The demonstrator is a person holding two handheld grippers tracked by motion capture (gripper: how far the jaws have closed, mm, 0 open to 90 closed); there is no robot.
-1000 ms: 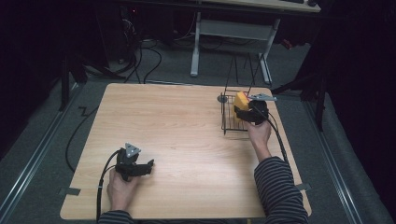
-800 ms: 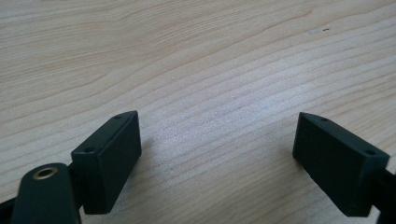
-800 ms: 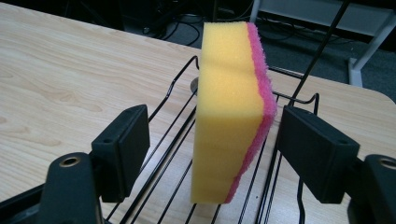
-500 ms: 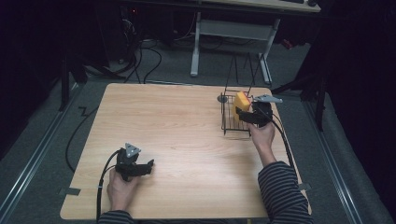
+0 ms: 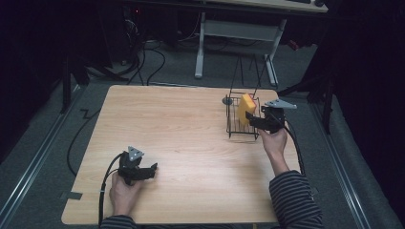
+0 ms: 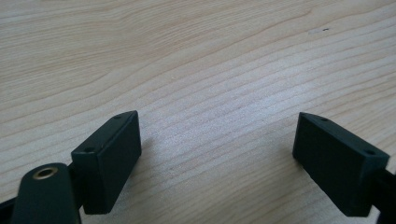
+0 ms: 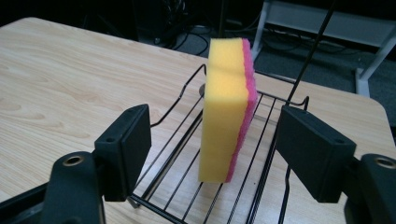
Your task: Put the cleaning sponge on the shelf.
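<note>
The wooden table [image 5: 191,143] in front of me is mostly bare, pale grain running across it. Beyond its far edge the floor is dark, with cables trailing over it and the white legs of another desk [image 5: 239,43] standing behind. On the far right part of the table sits a black wire rack [image 5: 241,125], thin handle wires rising above it, and a small dark round piece [image 5: 228,101] lies on the table just beside its far left corner; I cannot tell what that is.

Inside the rack stands a sponge [image 7: 229,112], upright on its edge on the wire floor. It is a thick yellow block with a thin pink layer down one broad face, its corners slightly rounded. Nothing else is in the rack with it.

My right hand [image 5: 274,143] reaches forward, striped sleeve at the forearm, holding the right gripper [image 7: 215,144] level at the near right side of the rack, pointing across it. Its jaws are spread wide, one on each side of the sponge, neither one touching it.

My left hand [image 5: 125,193] rests near the front left of the table, well apart from the rack. The left gripper [image 6: 217,154] sits low over bare wood, tilted down toward it, jaws wide apart with only wood grain between them. Its cable loops off the near left edge.
</note>
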